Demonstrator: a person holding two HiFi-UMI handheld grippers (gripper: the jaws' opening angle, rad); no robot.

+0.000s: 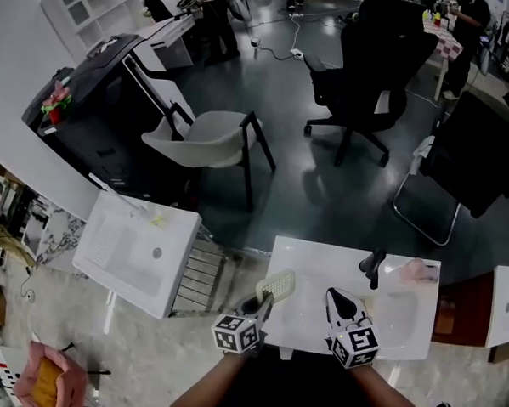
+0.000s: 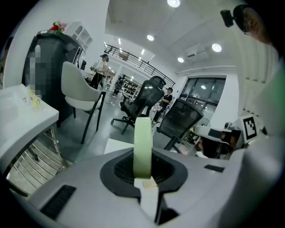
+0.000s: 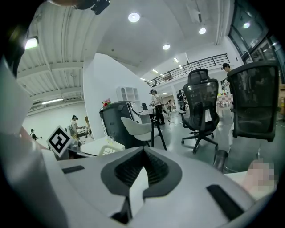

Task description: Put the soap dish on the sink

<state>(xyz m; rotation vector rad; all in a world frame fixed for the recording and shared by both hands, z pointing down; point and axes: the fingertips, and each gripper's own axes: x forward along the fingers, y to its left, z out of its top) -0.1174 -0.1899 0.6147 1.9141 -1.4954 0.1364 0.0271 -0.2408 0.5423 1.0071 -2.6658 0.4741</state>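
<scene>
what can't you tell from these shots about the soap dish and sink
- Head view: whether the soap dish touches the sink; the downward angle hides any gap.
- Left gripper view: the soap dish's face; it shows only edge-on between the jaws.
- Head view: the pink thing beside the faucet, too blurred to name.

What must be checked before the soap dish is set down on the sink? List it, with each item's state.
1. Grip: left gripper shut on the soap dish edge: ok.
2. Dish over the sink, near its left end: ok.
3. Sink surface below the dish bare: ok.
4. Faucet stands apart, to the dish's right: ok.
5. Right gripper shut, empty, beside the dish: ok.
6. Dish touching the sink: cannot tell.
</scene>
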